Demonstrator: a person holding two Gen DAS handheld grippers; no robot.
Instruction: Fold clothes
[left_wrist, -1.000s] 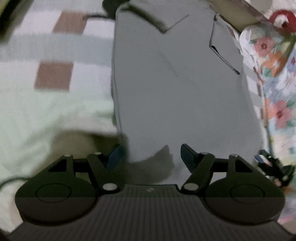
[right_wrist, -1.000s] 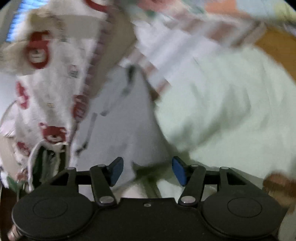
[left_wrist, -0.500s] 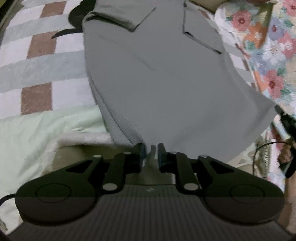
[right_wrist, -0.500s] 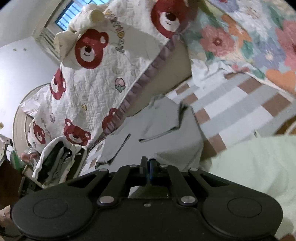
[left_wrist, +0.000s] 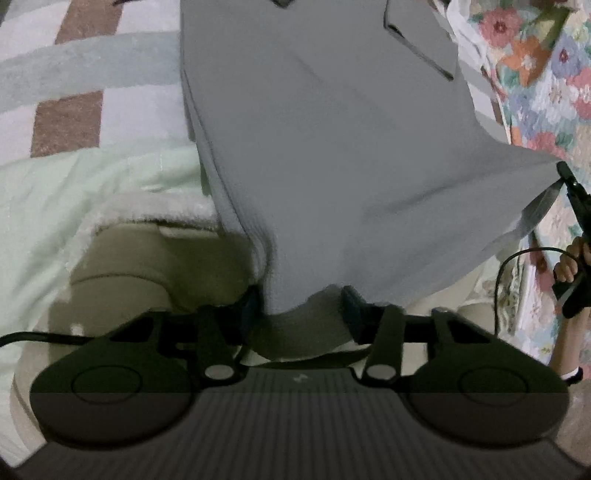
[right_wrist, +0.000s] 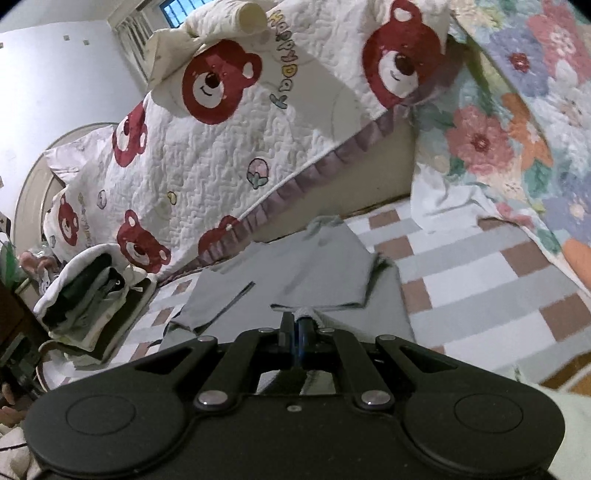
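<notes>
Early stage: plain grey knit shirt (left_wrist: 332, 147) ahead, spread on checked blanket (left_wrist: 74, 74), no body fold yet. Left gripper (left_wrist: 301, 306) jaws apart at hem; right gripper (right_wrist: 297, 338) clamped on hem corner

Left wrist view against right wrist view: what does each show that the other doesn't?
Only the left wrist view shows the pale green blanket, the open left gripper at the hem, and the right gripper from outside, pinching a hem corner. Only the right wrist view shows the white quilt with red bears, the window and the right gripper's fingers shut. Both show the grey short-sleeved shirt, the checked bedspread and the floral quilt.
</notes>
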